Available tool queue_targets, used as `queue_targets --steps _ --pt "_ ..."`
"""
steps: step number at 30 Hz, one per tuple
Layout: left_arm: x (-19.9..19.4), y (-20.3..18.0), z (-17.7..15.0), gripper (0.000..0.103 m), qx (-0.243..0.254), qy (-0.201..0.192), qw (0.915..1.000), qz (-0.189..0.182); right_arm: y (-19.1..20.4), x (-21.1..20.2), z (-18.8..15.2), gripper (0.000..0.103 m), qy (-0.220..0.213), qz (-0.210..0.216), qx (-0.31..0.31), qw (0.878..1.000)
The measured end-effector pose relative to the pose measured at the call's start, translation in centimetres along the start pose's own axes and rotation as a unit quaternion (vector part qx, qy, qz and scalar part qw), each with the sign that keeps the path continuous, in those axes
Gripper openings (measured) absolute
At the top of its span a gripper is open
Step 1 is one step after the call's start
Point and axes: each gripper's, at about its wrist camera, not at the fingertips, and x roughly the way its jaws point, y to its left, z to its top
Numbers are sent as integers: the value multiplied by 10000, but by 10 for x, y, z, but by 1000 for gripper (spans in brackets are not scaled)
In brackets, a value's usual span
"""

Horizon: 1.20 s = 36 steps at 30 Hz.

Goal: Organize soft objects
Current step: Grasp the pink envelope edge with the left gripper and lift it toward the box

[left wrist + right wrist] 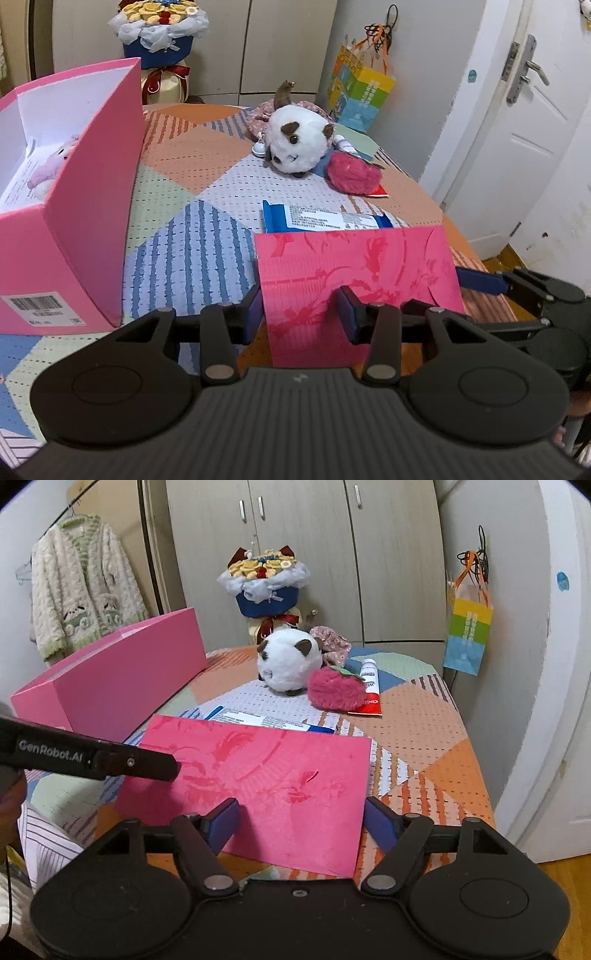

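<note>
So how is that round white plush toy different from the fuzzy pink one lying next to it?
The white plush toy is the bigger of the two, a ball with brown ears, brown patches and a face. The pink fuzzy toy is smaller and flatter, strawberry-like, with a green leaf on top and no face. The white one lies tipped over on its side, while the pink one rests partly on a toothpaste tube. Both are soft, lie touching on the patchwork cloth, and are not yet in the pink box.

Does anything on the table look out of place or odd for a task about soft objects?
Yes. A toothpaste tube lies partly under the pink strawberry plush, and a blue-and-white packet sits half hidden under the pink paper sheet. These are not soft toys. The white round plush also lies tipped on its side.
</note>
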Motion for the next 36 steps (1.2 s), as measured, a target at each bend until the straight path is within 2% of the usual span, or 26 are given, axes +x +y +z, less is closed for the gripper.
queue_targets --steps 8,12,18,26,32,36 --pt "-26 12 0 42 -89 148 9996 -229 20 -20 14 82 283 19 -169 9995" --pt "-45 18 -3 40 -60 -13 10000 -48 41 -29 18 71 466 -99 -673 9966" --pt "-75 39 -10 40 -171 112 9997 -120 62 -44 26 72 587 196 -887 9941" --pt "-126 77 -24 40 -387 388 9983 -199 112 -65 41 76 678 588 -1324 9871" --pt "-177 93 -15 40 -184 18 9997 127 148 -73 57 80 582 965 -1483 9825" --pt "-198 103 -1 40 -101 -246 9991 338 169 -72 74 81 368 1046 -1634 9803"
